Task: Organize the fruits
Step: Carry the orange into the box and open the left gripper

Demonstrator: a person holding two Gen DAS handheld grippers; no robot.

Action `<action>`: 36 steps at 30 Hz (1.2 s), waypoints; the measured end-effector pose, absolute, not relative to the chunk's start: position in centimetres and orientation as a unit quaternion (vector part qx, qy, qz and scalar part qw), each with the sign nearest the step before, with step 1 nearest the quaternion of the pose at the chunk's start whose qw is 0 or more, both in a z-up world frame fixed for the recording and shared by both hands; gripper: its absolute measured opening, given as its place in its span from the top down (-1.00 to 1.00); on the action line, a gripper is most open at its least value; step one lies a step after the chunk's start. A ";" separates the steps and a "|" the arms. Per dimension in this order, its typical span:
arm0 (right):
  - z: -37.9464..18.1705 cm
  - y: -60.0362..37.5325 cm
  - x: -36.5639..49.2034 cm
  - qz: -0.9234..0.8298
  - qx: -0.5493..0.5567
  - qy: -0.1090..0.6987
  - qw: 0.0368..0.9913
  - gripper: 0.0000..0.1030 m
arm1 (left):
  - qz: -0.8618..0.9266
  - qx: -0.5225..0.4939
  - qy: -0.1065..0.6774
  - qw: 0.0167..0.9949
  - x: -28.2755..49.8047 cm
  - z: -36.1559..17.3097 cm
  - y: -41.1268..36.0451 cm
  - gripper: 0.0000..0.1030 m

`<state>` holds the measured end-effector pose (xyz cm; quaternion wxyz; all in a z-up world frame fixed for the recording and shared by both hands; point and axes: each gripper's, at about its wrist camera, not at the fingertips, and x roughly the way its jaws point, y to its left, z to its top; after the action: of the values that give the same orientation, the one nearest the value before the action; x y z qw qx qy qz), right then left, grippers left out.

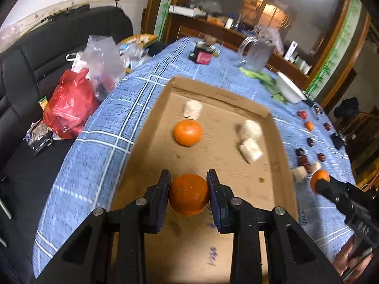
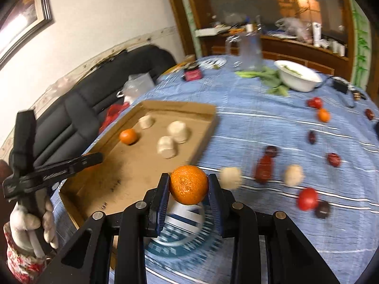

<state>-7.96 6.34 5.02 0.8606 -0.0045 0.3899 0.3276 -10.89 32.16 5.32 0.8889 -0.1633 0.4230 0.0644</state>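
In each tongs (image 1: 188, 194) (image 2: 189, 184), 1 round glossy orange (image 1: 188, 195) (image 2: 188, 184).

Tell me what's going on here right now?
A person is sorting fruit with two claws. The left claw grips an orange over the cardboard tray, which already holds another orange and three pale pieces. The right claw grips a second orange above the blue tablecloth, where more fruit lies loose.

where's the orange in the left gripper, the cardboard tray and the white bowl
orange in the left gripper (image 1: 188, 194): left wrist view, middle of its peel
cardboard tray (image 1: 283, 156): left wrist view, right wall
white bowl (image 2: 299, 81): right wrist view, outer side below the rim
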 end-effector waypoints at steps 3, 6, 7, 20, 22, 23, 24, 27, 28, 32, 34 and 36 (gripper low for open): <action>4.4 8.9 -7.4 0.337 -0.022 0.402 0.851 0.32 | 0.067 -0.156 0.444 0.880 -9.3 4.6 32.4 0.41; 3.4 11.0 -6.4 0.342 -0.030 0.419 0.841 0.31 | 0.068 -0.149 0.461 0.873 -8.3 3.8 32.3 0.41; 3.0 11.7 -6.2 0.342 -0.034 0.423 0.838 0.31 | 0.066 -0.149 0.466 0.870 -8.0 3.5 32.2 0.41; 1.1 14.8 -4.5 0.337 -0.068 0.443 0.828 0.31 | 0.064 -0.149 0.482 0.861 -6.7 2.9 32.0 0.40; 1.0 15.1 -4.6 0.339 -0.071 0.442 0.827 0.30 | 0.064 -0.150 0.482 0.861 -6.6 2.9 31.9 0.40; 1.0 15.3 -4.7 0.340 -0.072 0.441 0.827 0.30 | 0.064 -0.150 0.482 0.861 -6.6 2.9 32.0 0.40; 0.9 15.4 -4.8 0.340 -0.073 0.441 0.827 0.30 | 0.064 -0.150 0.482 0.861 -6.6 2.9 32.0 0.40; 0.9 15.4 -5.1 0.340 -0.073 0.438 0.829 0.28 | 0.060 -0.158 0.479 0.862 -6.7 3.0 32.1 0.37; 0.9 15.4 -5.0 0.341 -0.071 0.438 0.828 0.24 | 0.056 -0.164 0.477 0.862 -6.8 3.0 32.2 0.33; 1.4 15.1 -5.3 0.343 -0.066 0.427 0.834 -0.06 | 0.057 -0.174 0.461 0.868 -7.5 4.0 32.1 -0.05; 1.8 14.8 -5.5 0.344 -0.062 0.422 0.837 -0.06 | 0.061 -0.171 0.448 0.875 -8.0 4.7 32.0 -0.06; 2.2 14.2 -5.7 0.346 -0.051 0.417 0.839 -0.06 | 0.062 -0.175 0.435 0.881 -8.7 5.5 31.9 -0.06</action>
<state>-5.71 14.19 2.20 0.8388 -0.0513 0.4170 0.3462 -8.74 31.93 5.49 0.8810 -0.1749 0.4352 0.0621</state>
